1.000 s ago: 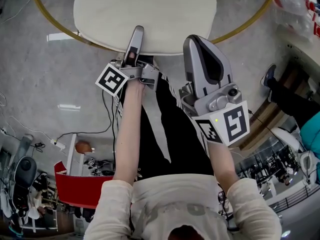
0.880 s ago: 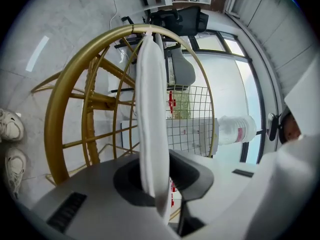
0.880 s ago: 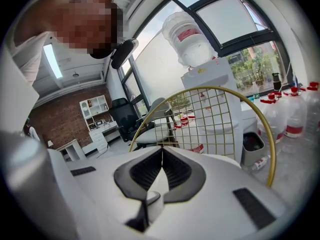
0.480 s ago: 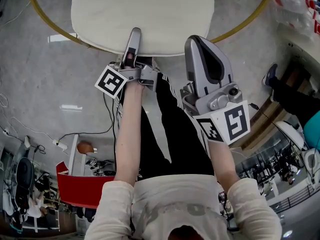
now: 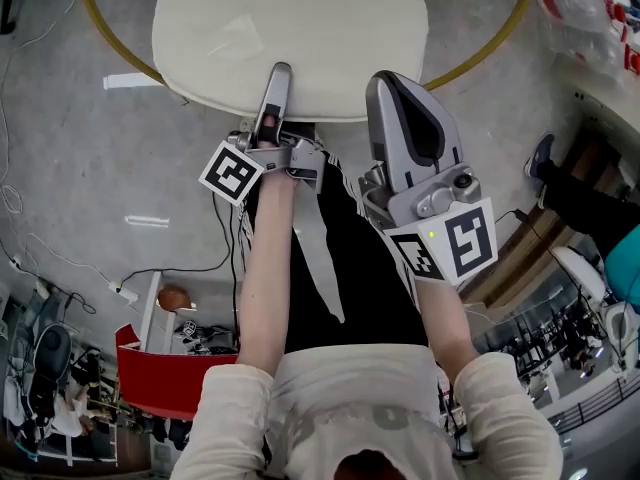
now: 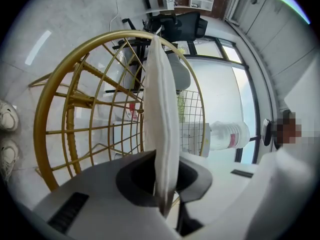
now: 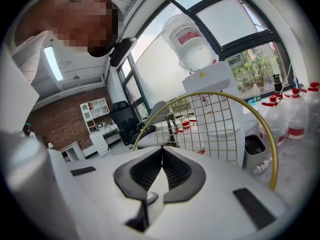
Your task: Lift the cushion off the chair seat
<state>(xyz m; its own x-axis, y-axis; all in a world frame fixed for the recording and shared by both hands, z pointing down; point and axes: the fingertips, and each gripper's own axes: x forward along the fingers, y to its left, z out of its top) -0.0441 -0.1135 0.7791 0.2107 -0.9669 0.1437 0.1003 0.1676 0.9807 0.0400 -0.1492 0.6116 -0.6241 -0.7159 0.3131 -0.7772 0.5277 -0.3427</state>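
Observation:
A cream round cushion (image 5: 300, 28) lies on the seat of a gold wire chair (image 5: 480, 53). My left gripper (image 5: 278, 73) reaches over the cushion's near edge. In the left gripper view the cushion (image 6: 160, 109) stands edge-on between the jaws of the left gripper (image 6: 162, 184), which are closing and pinch its rim. The chair's gold frame (image 6: 55, 94) curves behind it. My right gripper (image 5: 385, 80) hovers just to the right of the left one, near the cushion's edge. Seen in its own view, the right gripper (image 7: 161, 156) is shut, with nothing between the pads.
A red bin (image 5: 160, 373) and cables (image 5: 60, 258) lie on the grey floor at the lower left. A water dispenser with a bottle (image 7: 192, 44) stands behind the chair, and several water bottles (image 7: 295, 119) stand to the right. White shoes (image 6: 7, 116) sit on the floor at the left.
The left gripper's jaws have closed on the cushion's near edge, and the gripper has risen a little with it. The right gripper has stayed where it was.

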